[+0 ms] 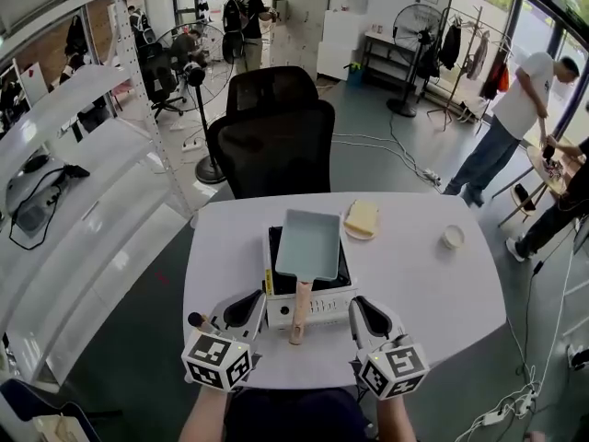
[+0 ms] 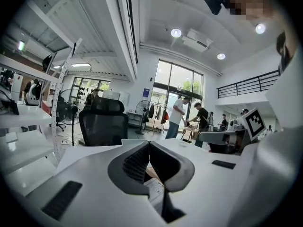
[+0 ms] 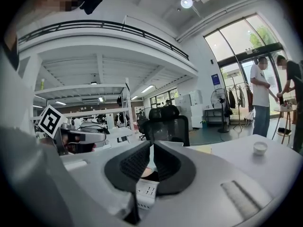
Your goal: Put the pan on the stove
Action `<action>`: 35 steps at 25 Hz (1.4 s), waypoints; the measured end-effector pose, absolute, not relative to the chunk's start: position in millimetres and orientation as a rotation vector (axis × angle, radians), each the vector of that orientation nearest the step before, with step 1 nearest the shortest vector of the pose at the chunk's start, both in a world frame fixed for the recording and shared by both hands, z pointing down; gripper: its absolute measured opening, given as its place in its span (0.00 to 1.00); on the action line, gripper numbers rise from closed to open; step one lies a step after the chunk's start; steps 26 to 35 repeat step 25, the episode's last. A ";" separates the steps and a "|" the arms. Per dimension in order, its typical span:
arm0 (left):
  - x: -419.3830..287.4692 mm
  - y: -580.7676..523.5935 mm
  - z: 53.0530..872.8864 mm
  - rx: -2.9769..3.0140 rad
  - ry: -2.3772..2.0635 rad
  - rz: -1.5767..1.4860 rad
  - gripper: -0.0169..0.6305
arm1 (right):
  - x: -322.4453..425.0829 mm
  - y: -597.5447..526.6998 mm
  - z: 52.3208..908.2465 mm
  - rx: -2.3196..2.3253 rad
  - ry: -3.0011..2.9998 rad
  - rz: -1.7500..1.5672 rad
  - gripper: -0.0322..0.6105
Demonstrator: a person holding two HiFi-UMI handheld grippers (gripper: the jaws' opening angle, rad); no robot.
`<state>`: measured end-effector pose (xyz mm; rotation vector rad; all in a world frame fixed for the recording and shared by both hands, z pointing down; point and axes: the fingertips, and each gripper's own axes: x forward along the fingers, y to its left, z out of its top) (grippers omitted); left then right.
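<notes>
- Left claw (image 1: 250, 304): lower left of centre, clenched, jaws together with nothing between them, near the stove's near left corner.
- Pan (image 1: 308, 244): pale blue, rectangular, sits on the stove (image 1: 317, 307) mid-frame on the white bench (image 1: 433, 293). Its wooden handle (image 1: 299, 316) points at the bottom edge, between both claws.
- Right claw (image 1: 362, 307): lower right of centre, jaws closed, empty.
- Yellow block (image 1: 361, 217) just right of the pan; small cup (image 1: 453, 237) further right.

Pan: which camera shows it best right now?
The head view: the whole pale blue pan sits on the stove, with its wooden handle pointing toward the person. The left and right gripper views catch only a tan sliver, likely that handle, low behind their jaws.
</notes>
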<state>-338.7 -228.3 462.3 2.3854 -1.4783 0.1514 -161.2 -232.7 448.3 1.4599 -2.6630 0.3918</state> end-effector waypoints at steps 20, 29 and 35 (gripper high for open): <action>-332.4 -224.1 472.1 2.402 -1.431 0.208 0.04 | -154.3 -222.6 454.1 1.502 -2.628 0.402 0.09; -332.2 -222.6 476.3 2.410 -1.423 0.224 0.04 | -155.6 -220.6 459.3 1.504 -2.621 0.411 0.09; -332.2 -222.6 476.3 2.410 -1.423 0.224 0.04 | -155.6 -220.6 459.3 1.504 -2.621 0.411 0.09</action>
